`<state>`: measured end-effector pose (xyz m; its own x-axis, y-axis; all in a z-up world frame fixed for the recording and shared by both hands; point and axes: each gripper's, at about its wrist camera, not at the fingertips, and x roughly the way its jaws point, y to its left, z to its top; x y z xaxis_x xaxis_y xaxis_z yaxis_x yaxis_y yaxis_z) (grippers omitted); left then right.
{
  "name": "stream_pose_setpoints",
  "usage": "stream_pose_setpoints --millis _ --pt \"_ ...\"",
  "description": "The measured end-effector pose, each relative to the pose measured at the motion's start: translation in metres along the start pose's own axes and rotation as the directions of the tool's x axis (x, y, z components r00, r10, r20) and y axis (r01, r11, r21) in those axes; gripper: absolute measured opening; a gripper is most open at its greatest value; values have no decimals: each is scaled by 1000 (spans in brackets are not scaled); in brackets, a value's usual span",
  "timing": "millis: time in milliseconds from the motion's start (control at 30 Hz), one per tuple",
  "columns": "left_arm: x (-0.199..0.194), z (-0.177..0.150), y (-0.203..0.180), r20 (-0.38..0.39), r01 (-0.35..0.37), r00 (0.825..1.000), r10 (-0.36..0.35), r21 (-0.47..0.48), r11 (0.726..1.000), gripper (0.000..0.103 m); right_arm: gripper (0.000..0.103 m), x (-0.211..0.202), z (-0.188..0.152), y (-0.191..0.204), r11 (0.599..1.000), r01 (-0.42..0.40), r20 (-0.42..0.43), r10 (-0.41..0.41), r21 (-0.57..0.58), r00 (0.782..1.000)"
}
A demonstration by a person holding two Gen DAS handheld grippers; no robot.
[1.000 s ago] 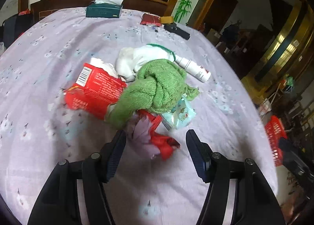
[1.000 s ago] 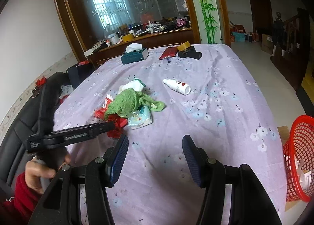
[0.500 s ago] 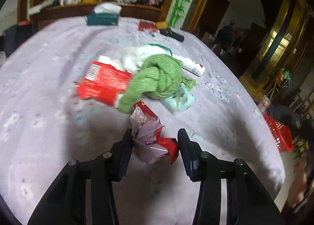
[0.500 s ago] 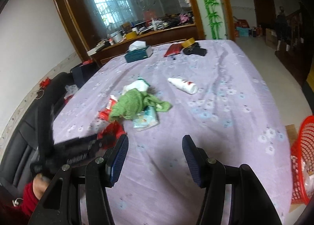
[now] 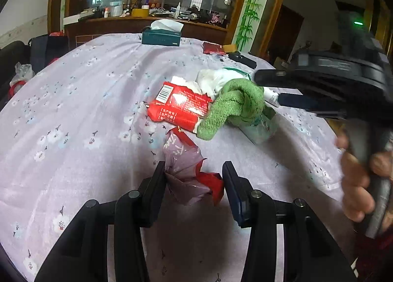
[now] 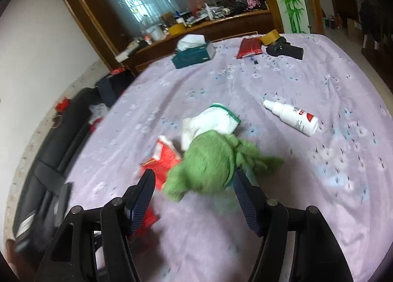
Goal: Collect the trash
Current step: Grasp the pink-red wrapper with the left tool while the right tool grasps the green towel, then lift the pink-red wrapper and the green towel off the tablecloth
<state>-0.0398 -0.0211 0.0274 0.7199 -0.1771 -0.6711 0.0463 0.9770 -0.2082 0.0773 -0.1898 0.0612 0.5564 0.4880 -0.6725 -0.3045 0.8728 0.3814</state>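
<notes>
Your left gripper (image 5: 194, 178) has its jaws pressed against both sides of a crumpled red and silvery wrapper (image 5: 190, 173), which sticks out ahead of the fingertips over the lilac flowered tablecloth (image 5: 81, 110). Just beyond that wrapper lies the rest of the pile: a red carton with a barcode (image 5: 179, 106), a green towel (image 5: 235, 107) lapped over the carton's right end, a white cloth (image 5: 216, 79) behind the towel, and a pale blue packet (image 5: 260, 129) tucked under the towel on the right. Your right gripper (image 6: 194, 183) is opening, its jaws standing apart either side of the green towel's near edge with a gap showing on the left; the frames are too blurred to tell whether the right pad touches it. Ahead and to the right of that gripper a white spray bottle (image 6: 292, 117) lies on its side, well apart from the pile. Far ahead of both grippers, at the table's back edge, sits a dark green tissue box (image 5: 161, 37). In the left wrist view your right hand (image 5: 361, 178) grips its tool's handle at the right edge.
</notes>
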Motion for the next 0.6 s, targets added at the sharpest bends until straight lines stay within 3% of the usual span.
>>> stream_pose_setpoints --millis 200,300,400,600 --pt "-2 0 0 10 14 1000 -14 -3 1000 44 69 39 7 1 999 39 -58 -38 9 998" --pt "-2 0 1 6 25 1000 -25 -8 1000 44 43 47 3 5 997 73 -50 -74 -27 996" --pt "-2 -2 2 3 32 999 -32 -15 999 44 35 34 -1 4 997 62 -23 -62 -37 998" --pt "-4 -3 -5 13 22 1000 -22 15 1000 44 34 -25 -34 3 994 72 98 -64 -86 993"
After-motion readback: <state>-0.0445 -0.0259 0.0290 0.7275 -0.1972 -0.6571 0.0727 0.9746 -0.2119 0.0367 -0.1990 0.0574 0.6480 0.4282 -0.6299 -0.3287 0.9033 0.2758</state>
